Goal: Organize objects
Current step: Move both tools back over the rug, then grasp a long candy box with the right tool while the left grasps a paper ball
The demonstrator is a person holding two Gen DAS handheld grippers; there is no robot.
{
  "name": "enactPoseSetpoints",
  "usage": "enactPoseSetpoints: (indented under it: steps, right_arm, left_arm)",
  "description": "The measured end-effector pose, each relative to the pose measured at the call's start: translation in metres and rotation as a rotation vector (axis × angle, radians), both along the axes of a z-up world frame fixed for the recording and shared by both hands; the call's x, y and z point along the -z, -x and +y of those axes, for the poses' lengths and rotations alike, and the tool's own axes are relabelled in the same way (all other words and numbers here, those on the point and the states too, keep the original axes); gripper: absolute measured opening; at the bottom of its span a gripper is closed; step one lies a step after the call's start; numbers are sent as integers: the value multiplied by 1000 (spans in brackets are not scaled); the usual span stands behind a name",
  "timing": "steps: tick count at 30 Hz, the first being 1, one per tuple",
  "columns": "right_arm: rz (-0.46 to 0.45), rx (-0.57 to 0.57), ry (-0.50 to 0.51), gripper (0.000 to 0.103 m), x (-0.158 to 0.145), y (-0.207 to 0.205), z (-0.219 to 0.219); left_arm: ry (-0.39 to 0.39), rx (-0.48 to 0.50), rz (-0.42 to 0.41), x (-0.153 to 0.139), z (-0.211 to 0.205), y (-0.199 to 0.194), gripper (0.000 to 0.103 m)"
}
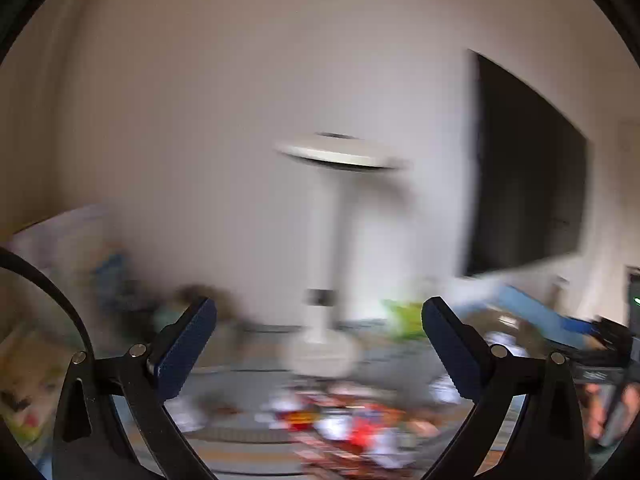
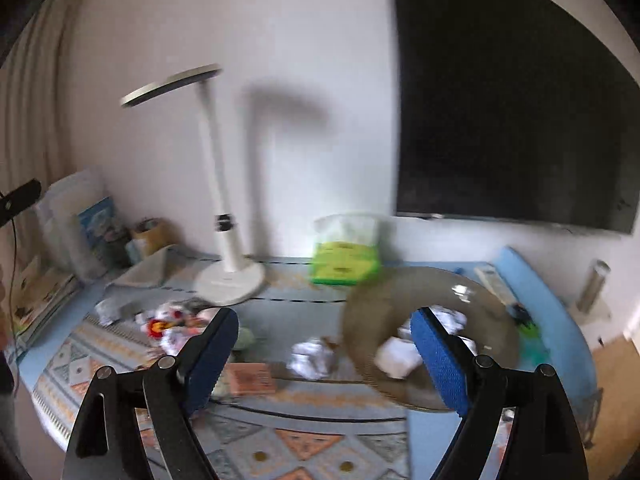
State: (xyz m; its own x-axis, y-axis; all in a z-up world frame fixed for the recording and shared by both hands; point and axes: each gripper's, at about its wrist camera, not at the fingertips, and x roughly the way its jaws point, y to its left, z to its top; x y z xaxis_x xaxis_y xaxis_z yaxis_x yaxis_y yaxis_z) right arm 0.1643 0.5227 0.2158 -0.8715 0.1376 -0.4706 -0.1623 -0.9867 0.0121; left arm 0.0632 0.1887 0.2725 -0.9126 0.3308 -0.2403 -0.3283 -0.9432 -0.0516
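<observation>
Crumpled papers between open right claw

light: soft, even daylight | shadow: lamp casts one on wall | blur: heavy smear in left view, milder in right | edges: fisheye bending, dark corners

No readable text, brand, number or sign anywhere. Left wrist view too motion-blurred for any lettering. Right wrist view: green packet on the desk carries dark marks, illegible. Blue-covered book standing at the left shows a printed cover, wording not legible. Orange card lying flat shows faint lines, unreadable. Dark band on the white lamp stem bears no legible marking.
</observation>
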Motion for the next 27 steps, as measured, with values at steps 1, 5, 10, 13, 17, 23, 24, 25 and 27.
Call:
enactPoseSetpoints:
  steps: [1, 5, 10, 13, 17, 23, 24, 25, 27]
  right_arm:
    - [-4, -16, -4, 87, 1, 3, -8]
    - [-61, -106, 20, 87, 26, 24, -44]
    - [-198, -309, 151, 87, 98, 52, -88]
    - [-267, -362, 231, 87, 141, 58, -107]
    - [-320, -405, 227, 87, 173, 53, -126]
    - [-383, -479, 204, 87, 185, 53, -144]
    - [-393, -487, 202, 87, 187, 54, -147]
    - [-406, -491, 197, 87, 189, 55, -149]
    - [-449, -494, 180, 87, 195, 59, -155]
  left_arm:
    - [1, -82, 1, 6, -25, 1, 103]
    - [-9, -249, -72, 43, -85, 22, 103]
    - [-77, -271, -326, 120, -132, 68, 103]
    - [-99, -243, -444, 162, -137, 88, 103]
    - [-142, -272, -556, 204, -140, 125, 103]
    - [-117, -336, -668, 249, -123, 189, 103]
    - [-111, -350, -670, 255, -121, 193, 102]
    - [-106, -357, -665, 260, -118, 196, 102]
    - [-84, -388, -659, 262, -117, 196, 92]
